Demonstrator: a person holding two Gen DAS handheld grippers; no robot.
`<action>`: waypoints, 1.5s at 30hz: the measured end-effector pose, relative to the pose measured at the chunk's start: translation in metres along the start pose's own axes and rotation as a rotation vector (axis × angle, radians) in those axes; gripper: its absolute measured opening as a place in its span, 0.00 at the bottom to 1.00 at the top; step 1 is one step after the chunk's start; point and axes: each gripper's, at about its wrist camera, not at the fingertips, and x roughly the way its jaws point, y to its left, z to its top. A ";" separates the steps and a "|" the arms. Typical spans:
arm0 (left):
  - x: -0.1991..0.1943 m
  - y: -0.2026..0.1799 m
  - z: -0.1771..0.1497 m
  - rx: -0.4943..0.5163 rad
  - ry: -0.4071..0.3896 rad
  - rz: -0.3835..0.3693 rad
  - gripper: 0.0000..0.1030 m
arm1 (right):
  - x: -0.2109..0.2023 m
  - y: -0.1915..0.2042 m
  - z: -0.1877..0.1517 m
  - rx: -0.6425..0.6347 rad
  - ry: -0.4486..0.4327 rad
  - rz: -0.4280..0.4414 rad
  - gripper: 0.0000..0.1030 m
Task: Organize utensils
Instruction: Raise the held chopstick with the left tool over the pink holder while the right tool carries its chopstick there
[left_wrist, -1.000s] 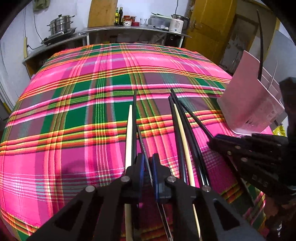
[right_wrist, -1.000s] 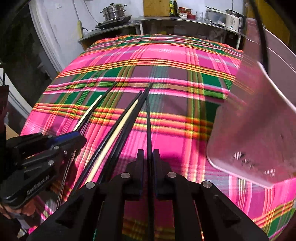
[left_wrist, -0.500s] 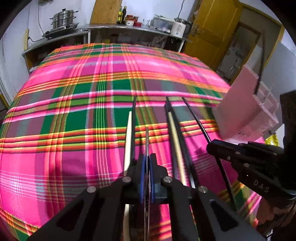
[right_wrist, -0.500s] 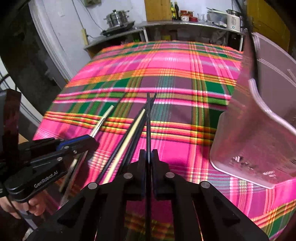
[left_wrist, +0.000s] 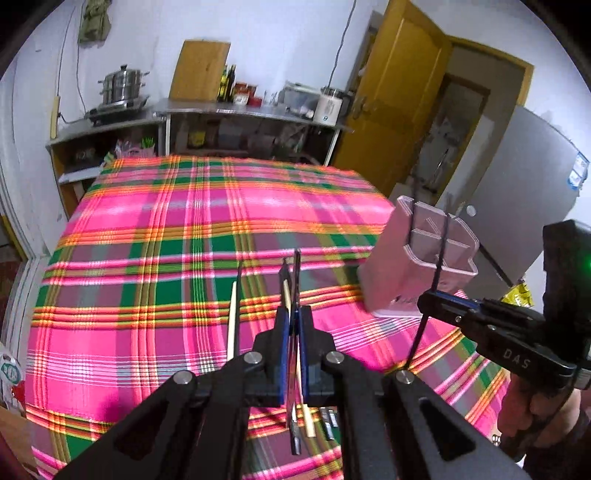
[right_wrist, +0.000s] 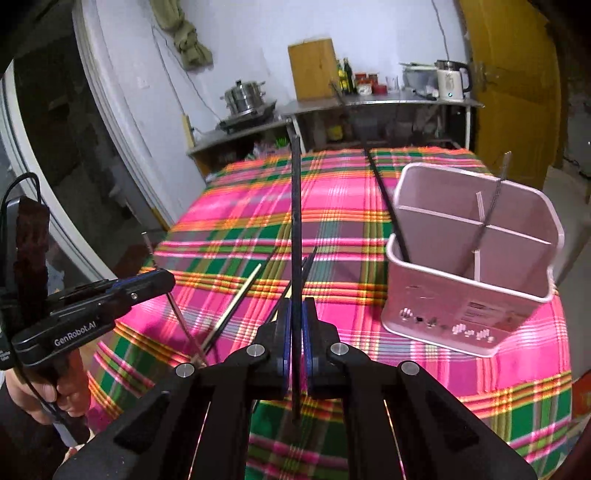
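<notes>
From the left wrist view, the left gripper (left_wrist: 293, 332) has its blue-padded fingers (left_wrist: 281, 343) clenched on a thin metal chopstick (left_wrist: 296, 280) that points away over the pink and green plaid tablecloth (left_wrist: 147, 295); loose chopsticks lie on the cloth beneath it, a pale wooden one (left_wrist: 231, 325) to the left and a mixed bundle (left_wrist: 285, 284) just under the jaws, their near ends showing below the gripper; to the right, the right gripper (left_wrist: 428, 297), marked "DAS" on its body, pinches a black chopstick (left_wrist: 432, 273) held nearly upright; just beyond it stands the pink utensil holder (left_wrist: 391, 266), divided into compartments, near the right edge of the table; at the far wall a steel counter (left_wrist: 240, 110) carries a stacked steamer pot (left_wrist: 123, 86), bottles and a white kettle (left_wrist: 330, 107); their labels are too small to read.

From the right wrist view, the right gripper (right_wrist: 296, 321) is closed tight on the black chopstick (right_wrist: 294, 221), which runs straight up the middle of the frame; the utensil holder (right_wrist: 461, 295) sits to the right on the tablecloth (right_wrist: 351, 206), with a small printed label on its near wall, illegible; a black chopstick leans in its near left compartment, and a thin metal one stands by the central dividers; at the left the left gripper (right_wrist: 168, 277) reads "GenRobot.AI" along its side and grips the metal chopstick (right_wrist: 177, 306), slanting down toward the cloth; the loose chopsticks (right_wrist: 240, 299) lie between the two grippers.
</notes>
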 end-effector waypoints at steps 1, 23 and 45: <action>-0.006 -0.002 0.002 0.004 -0.010 -0.004 0.05 | -0.007 -0.001 0.000 0.002 -0.010 -0.001 0.05; -0.009 -0.055 0.001 0.021 0.018 -0.122 0.05 | -0.059 -0.042 -0.018 0.128 -0.094 -0.056 0.05; 0.006 -0.127 0.120 0.112 -0.116 -0.224 0.05 | -0.113 -0.080 0.071 0.160 -0.348 -0.128 0.05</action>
